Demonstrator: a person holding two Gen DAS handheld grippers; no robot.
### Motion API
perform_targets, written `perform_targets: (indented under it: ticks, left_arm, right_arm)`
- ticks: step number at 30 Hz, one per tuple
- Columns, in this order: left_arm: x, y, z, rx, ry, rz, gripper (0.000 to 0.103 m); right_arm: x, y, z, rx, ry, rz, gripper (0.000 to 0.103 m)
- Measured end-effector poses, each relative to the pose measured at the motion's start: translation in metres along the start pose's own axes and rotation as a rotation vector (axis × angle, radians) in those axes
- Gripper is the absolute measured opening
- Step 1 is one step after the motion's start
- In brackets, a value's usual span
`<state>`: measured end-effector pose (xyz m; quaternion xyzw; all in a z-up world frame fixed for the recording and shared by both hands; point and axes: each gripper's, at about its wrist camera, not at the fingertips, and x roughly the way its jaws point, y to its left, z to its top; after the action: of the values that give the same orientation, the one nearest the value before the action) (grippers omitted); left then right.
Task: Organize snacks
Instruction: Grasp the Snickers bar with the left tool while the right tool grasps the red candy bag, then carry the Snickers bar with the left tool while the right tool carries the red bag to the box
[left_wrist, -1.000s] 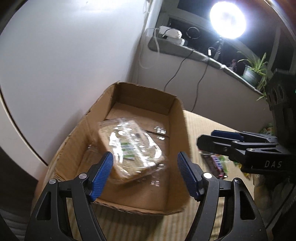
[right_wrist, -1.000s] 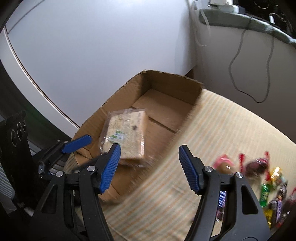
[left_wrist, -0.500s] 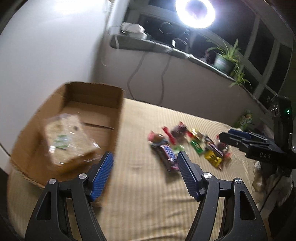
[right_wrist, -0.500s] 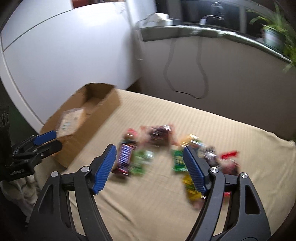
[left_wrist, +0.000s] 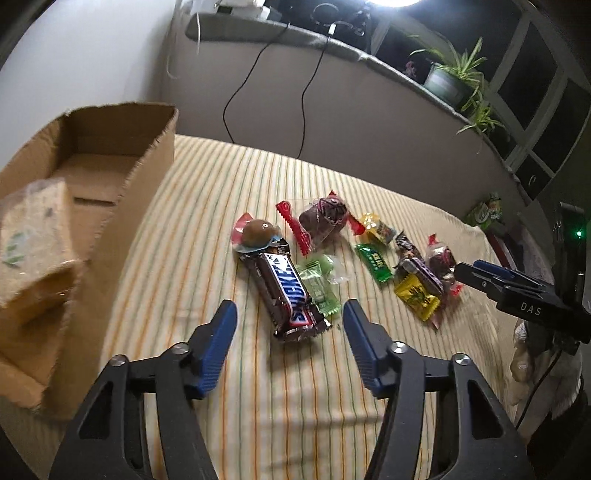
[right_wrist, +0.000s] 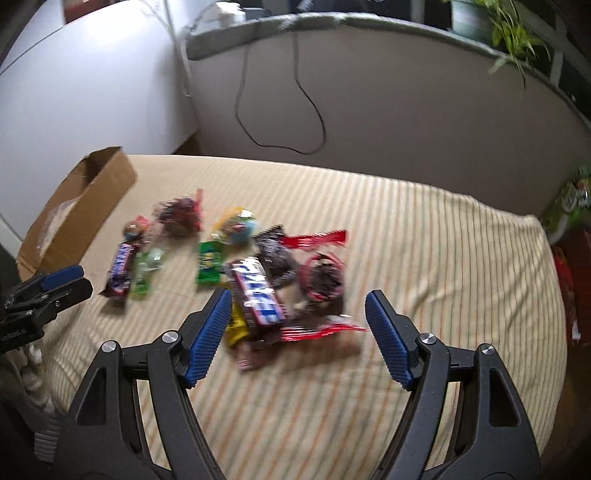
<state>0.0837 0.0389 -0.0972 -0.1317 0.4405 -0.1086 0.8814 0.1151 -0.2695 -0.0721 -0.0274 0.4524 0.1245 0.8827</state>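
Note:
A cardboard box (left_wrist: 110, 206) stands at the left of the striped bed and holds a wrapped sandwich (left_wrist: 33, 236). Several snacks lie in a loose pile on the cover, among them a Snickers bar (left_wrist: 288, 291) and a green candy pack (left_wrist: 319, 288). My left gripper (left_wrist: 290, 343) is open and empty just in front of the Snickers bar. My right gripper (right_wrist: 295, 332) is open and empty over a second blue-and-red bar (right_wrist: 256, 290) and red-wrapped sweets (right_wrist: 321, 280). The box (right_wrist: 85, 206) shows at the far left of the right wrist view. Each gripper shows in the other's view.
A grey ledge (left_wrist: 332, 48) with cables, a ring light and potted plants (left_wrist: 450, 77) runs behind the bed. A white wall (right_wrist: 92, 92) stands behind the box. A green snack bag (right_wrist: 569, 199) lies off the bed's right edge.
Both grippers have swung right, away from the box with the sandwich in it, to the pile of snacks. Both stay open and empty.

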Motion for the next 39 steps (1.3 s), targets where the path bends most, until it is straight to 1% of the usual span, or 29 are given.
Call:
perform_targets:
  ticks: [3,5,7,12,13,14,15,16,17,20,21,25,30,36,39]
  left_arm:
    - [0.012,0.001,0.002,-0.007,0.025,0.013,0.054]
    - [0.017,0.001,0.003,-0.004,0.039,0.019,0.047]
    - [0.023,0.000,0.005,0.003,0.049,0.031,0.047]
    - [0.028,0.000,0.013,0.017,0.051,0.050,0.047]
    - [0.030,0.001,0.014,0.026,0.052,0.057,0.046]
    - [0.031,0.001,0.014,0.032,0.051,0.062,0.040]
    - [0.031,0.002,0.015,0.041,0.050,0.068,0.039]
    - [0.032,0.001,0.015,0.045,0.050,0.070,0.035]
    - [0.032,0.002,0.016,0.049,0.050,0.073,0.032]
    - [0.031,0.003,0.014,0.060,0.046,0.075,0.030]
    - [0.030,0.003,0.013,0.061,0.044,0.073,0.029]
    - [0.028,0.004,0.011,0.048,0.040,0.058,0.027]
    - [0.024,0.003,0.008,0.044,0.037,0.048,0.027]
    - [0.011,0.005,0.001,0.035,0.017,0.028,0.027]
    - [0.002,0.005,0.004,0.031,-0.002,0.018,0.027]
  right_arm:
    - [0.011,-0.012,0.003,0.030,0.014,0.003,0.077]
    - [0.018,-0.015,0.006,0.043,0.026,0.008,0.077]
    - [0.024,-0.016,0.009,0.045,0.035,0.015,0.076]
    - [0.041,-0.018,0.012,0.047,0.078,0.027,0.059]
    - [0.044,-0.019,0.012,0.048,0.085,0.031,0.057]
    - [0.046,-0.018,0.012,0.046,0.090,0.032,0.055]
    - [0.047,-0.019,0.011,0.042,0.090,0.027,0.052]
    - [0.048,-0.017,0.012,0.036,0.089,0.018,0.049]
    - [0.048,-0.016,0.012,0.031,0.089,0.013,0.044]
    - [0.047,-0.017,0.013,0.036,0.089,0.021,0.041]
    - [0.046,-0.017,0.013,0.039,0.088,0.028,0.037]
    - [0.042,-0.018,0.012,0.049,0.083,0.030,0.036]
    - [0.034,-0.016,0.008,0.050,0.069,0.035,0.036]
    - [0.012,-0.018,0.005,0.056,0.032,0.038,0.035]
    - [0.000,-0.014,0.006,0.047,0.016,0.054,0.035]
